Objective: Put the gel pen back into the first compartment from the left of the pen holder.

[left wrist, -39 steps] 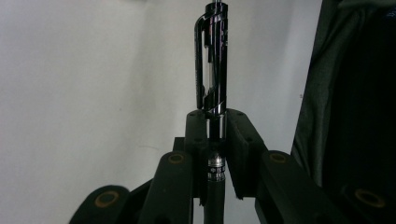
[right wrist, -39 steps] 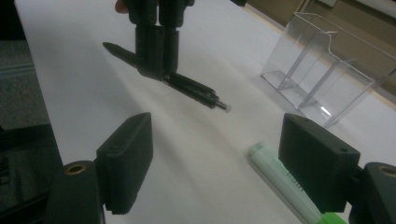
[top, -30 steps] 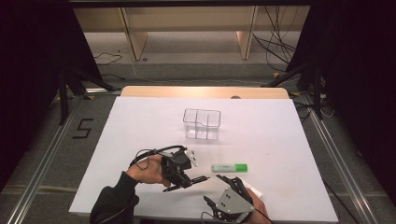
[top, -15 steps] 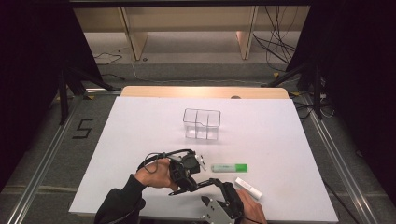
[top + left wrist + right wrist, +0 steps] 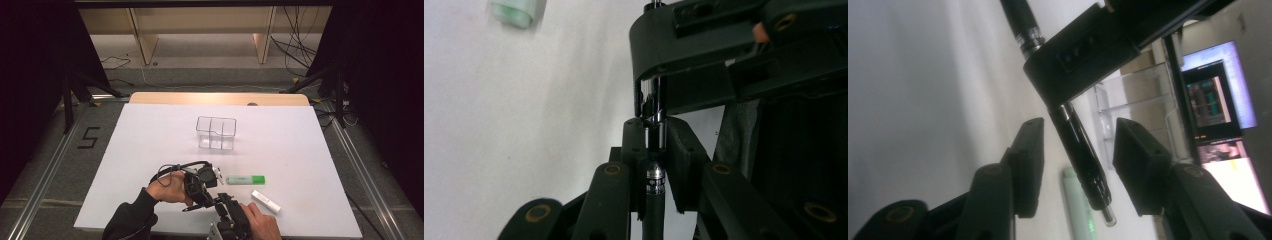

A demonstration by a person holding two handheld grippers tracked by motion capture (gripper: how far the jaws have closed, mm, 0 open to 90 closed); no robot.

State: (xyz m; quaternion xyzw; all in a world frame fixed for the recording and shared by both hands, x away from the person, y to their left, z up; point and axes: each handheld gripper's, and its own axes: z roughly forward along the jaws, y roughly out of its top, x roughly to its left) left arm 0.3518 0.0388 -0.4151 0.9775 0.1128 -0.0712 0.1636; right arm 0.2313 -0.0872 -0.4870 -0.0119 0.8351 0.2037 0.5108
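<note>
You are holding a black pen (image 5: 653,200) in the left tongs (image 5: 653,135), whose jaws are pressed together on its barrel near the metal ring. In the high view the pen (image 5: 200,202) is lying low over the table (image 5: 150,150), in front of the clear box (image 5: 216,133) and near the front edge. The right tongs (image 5: 1078,145) are standing spread, one jaw on each side of the pen's (image 5: 1083,160) glossy lower barrel, not yet touching it as far as I can tell.

The pen is probably light, stiff and smooth, so it is likely to slip or twist under a loose pinch. You are best taking it on the straight barrel between the ring and the tip, squarely across, not on the tapering end. If you are pulling a cap or passing it over, a pull along its length should keep it from levering sideways.

Room is tight here: the two tongs are nearly touching, and your hands are sitting close to the front edge. A green marker (image 5: 246,179) is lying just beside the pen, on the side away from your left hand (image 5: 167,186), and a white stick (image 5: 265,201) beyond that. Open table lies between the pen and the clear box.
</note>
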